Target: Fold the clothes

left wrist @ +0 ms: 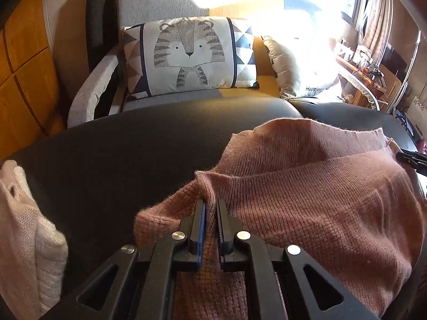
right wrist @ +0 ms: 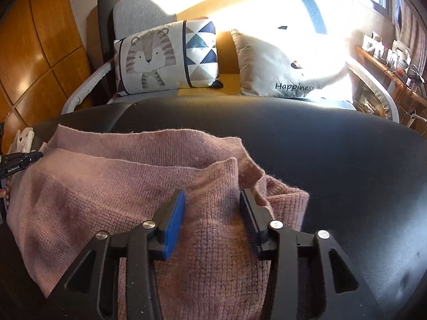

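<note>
Pink knit sweater (left wrist: pixel 320 200) lies partly folded on the black padded bench (left wrist: pixel 133 146), in front of the tiger cushion (left wrist: pixel 189 56). Left hand-held gripper (left wrist: pixel 210 208) pinches a sweater fold; right hand-held gripper (right wrist: pixel 212 200) hovers spread apart over the knit.

Dusty-pink knit sweater (left wrist: pixel 307 192) on black leather surface (left wrist: pixel 128 144); grey-striped tiger cushion (left wrist: pixel 189 54) with blue triangles.
</note>
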